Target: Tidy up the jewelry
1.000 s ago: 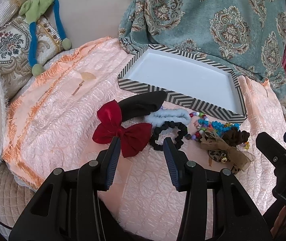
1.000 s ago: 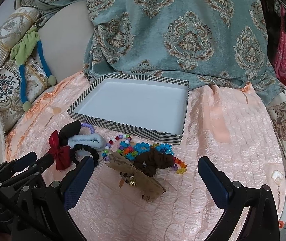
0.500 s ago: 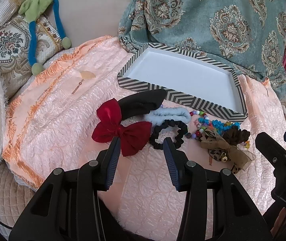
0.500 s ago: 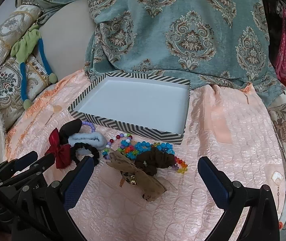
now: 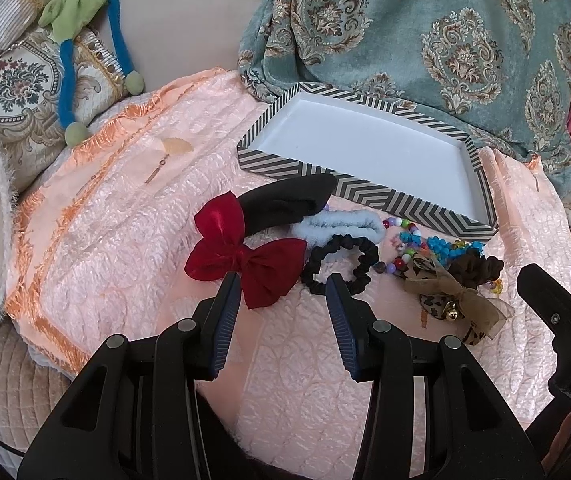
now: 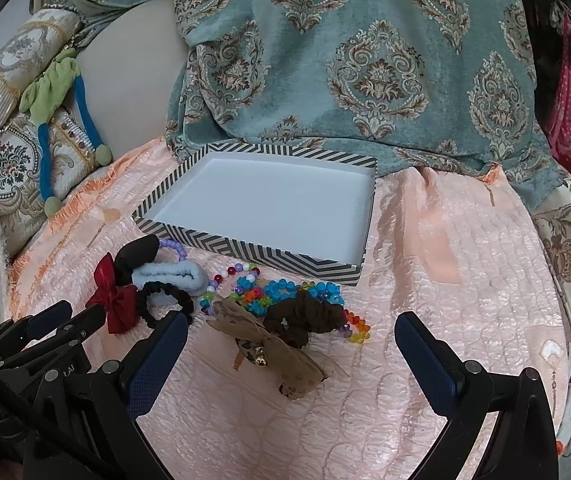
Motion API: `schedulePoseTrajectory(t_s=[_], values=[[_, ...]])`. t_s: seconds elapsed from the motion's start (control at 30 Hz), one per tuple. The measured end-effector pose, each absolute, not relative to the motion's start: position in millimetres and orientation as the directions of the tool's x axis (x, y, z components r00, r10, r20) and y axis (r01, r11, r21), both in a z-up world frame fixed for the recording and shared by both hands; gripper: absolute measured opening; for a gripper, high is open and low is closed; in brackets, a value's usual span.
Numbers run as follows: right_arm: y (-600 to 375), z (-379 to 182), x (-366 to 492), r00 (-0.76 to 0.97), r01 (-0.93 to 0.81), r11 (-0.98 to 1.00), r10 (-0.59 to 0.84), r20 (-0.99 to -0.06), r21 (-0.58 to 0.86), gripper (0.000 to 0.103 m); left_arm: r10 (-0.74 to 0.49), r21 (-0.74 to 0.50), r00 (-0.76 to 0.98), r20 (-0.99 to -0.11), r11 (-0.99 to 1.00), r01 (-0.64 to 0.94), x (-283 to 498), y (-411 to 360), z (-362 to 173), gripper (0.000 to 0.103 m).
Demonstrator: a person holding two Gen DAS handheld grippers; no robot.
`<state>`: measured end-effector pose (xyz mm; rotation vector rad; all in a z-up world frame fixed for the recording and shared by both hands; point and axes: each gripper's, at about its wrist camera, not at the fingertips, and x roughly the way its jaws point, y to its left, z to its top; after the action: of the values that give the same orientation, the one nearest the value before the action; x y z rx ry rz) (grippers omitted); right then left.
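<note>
Left gripper (image 5: 283, 282): jaws partly spread, nothing between them, touching nothing; tips sit just above the red satin bow (image 5: 245, 256) and the black ruffled scrunchie (image 5: 339, 258). Right gripper (image 6: 291, 330): jaws spread wide, empty, framing the sheer brown leopard-print bow with a small gold bell (image 6: 269, 344).

Jewelry pile lies on the bedspread just in front of the box, none of it inside: black padded headband (image 5: 285, 200) attached to the red bow, pale blue fuzzy hair tie (image 5: 339, 226), dark brown scrunchie (image 6: 305, 316), loose strings of glossy blue and multicolour plastic beads (image 6: 281, 292).

Shallow rectangular box with black-and-white chevron walls and plain white floor (image 6: 269, 254), open.

Surface: peach quilted satin bedspread with orange fringe (image 5: 125, 216). Behind: teal damask fabric (image 6: 365, 60), embroidered floral cushion (image 5: 13, 92), green-and-blue plush toy (image 5: 73, 12) draped over it.
</note>
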<state>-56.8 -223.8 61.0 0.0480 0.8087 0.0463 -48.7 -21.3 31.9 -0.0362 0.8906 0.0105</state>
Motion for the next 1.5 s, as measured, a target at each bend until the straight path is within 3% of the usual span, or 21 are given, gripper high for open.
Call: schedulePoseTrajectory(t_s=[1.5], values=[[-220.6, 56.4, -58.0, 0.669, -0.064, 0.995, 0.104, -0.736, 0.082, 0.103, -0.003, -0.032, 0.622, -0.783, 0.999, -0.035, -49.6, -21.5, 30.5, 0.044]])
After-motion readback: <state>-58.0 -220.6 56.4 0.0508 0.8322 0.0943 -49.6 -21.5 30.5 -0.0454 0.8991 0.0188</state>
